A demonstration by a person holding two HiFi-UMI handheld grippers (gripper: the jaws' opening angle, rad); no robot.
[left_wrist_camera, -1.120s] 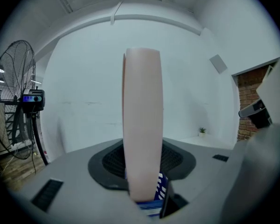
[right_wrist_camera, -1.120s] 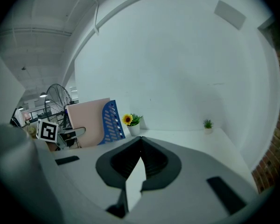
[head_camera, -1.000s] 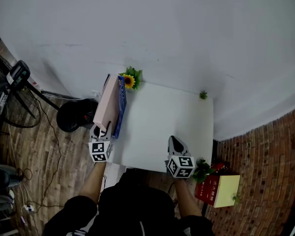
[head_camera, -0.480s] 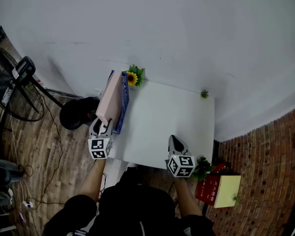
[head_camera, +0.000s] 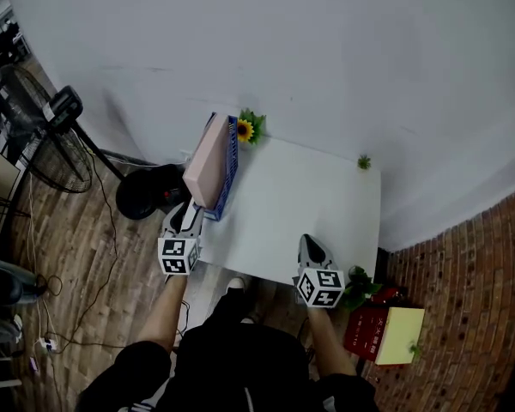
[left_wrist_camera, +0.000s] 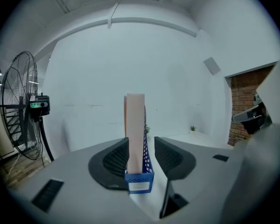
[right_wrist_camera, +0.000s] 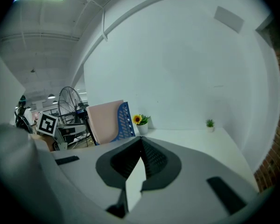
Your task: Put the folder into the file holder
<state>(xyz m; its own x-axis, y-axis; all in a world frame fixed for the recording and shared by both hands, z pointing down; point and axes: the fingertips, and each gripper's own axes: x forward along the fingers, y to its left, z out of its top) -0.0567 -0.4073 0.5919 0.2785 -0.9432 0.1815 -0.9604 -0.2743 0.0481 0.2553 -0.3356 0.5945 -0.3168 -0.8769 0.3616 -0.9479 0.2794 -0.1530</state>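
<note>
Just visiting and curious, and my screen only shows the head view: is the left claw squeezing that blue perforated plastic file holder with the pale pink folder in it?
Observer: No. The left gripper is open; its jaws just closed slightly, and the blue perforated plastic file holder has its near end between them, unclamped.
Visitor: And the right one?
Observer: The right gripper has its jaws together, empty.
Visitor: Is the holder labelled?
Observer: Yes, a white label on its near end.

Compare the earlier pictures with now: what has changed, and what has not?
The left gripper drew back slightly along the file holder, its jaws just closing a little, loose around the holder's end. The folder stays in the holder; the right gripper stays shut.
</note>
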